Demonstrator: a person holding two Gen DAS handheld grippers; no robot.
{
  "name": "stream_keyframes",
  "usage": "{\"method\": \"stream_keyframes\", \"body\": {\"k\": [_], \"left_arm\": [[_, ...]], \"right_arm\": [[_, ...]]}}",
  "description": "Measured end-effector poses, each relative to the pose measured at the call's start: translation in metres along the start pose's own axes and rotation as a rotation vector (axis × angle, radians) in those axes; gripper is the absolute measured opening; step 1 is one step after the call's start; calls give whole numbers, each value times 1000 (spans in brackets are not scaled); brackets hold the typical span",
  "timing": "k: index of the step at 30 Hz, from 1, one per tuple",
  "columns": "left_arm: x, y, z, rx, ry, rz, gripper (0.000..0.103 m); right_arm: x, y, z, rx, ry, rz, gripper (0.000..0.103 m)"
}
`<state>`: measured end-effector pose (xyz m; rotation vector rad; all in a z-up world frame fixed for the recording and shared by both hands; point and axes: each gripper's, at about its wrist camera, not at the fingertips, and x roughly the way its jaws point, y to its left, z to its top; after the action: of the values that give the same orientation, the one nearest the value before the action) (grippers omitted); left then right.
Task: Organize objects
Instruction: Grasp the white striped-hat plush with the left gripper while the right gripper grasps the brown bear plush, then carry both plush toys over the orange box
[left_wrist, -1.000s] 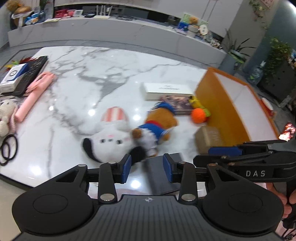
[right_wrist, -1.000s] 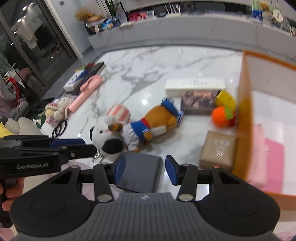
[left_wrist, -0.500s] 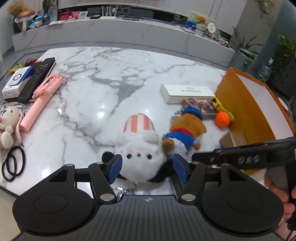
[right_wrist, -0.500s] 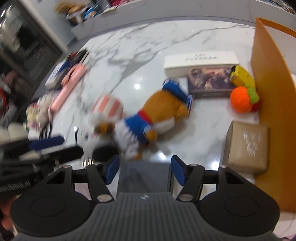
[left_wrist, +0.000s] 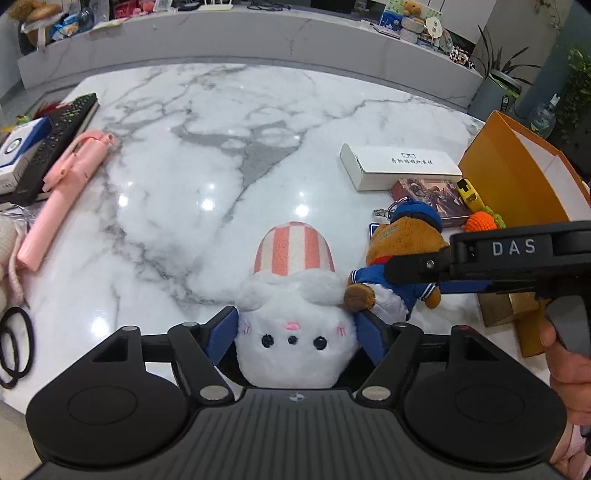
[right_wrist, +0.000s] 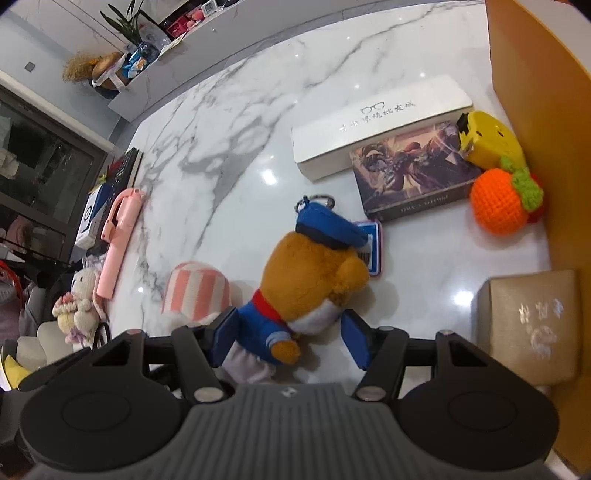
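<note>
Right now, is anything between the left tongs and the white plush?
Nothing visible. The white plush already sits between the open left tongs, whose jaws have just been opening. The bear plush lies against its right side, inside the right tongs.

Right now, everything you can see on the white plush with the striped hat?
The white plush is fluffy and round-faced, with three dark embroidered dots, a pink nose and pink whisker marks. Its pink-and-white striped hat points away across the marble table. It lies flat, its head between the left gripper's open blue fingers. The sailor bear's paw rests against its cheek.
</note>
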<state>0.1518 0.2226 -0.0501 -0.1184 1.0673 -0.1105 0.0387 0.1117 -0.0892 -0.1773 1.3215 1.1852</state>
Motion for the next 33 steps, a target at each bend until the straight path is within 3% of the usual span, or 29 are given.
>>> {"method": "stream_keyframes", "body": {"k": [4, 11, 20, 26, 29, 33], "left_arm": [[8, 2, 2, -4, 23, -15, 84], [10, 1, 0, -5, 15, -11, 79], [-10, 6, -4, -105, -50, -1, 74], [-67, -27, 6, -94, -160, -104, 74], [-93, -58, 16, -66, -210, -214, 74], [-111, -113, 28, -1, -262, -302, 74]], "right_arm": [[9, -1, 4, 4, 7, 14, 62], [13, 0, 4, -18, -6, 13, 51], [-37, 16, 7, -147, -91, 24, 47], [-95, 11, 3, -233, -135, 47, 47], [-134, 1, -2, -271, -174, 57, 47], [-190, -20, -3, -330, -222, 34, 45]]}}
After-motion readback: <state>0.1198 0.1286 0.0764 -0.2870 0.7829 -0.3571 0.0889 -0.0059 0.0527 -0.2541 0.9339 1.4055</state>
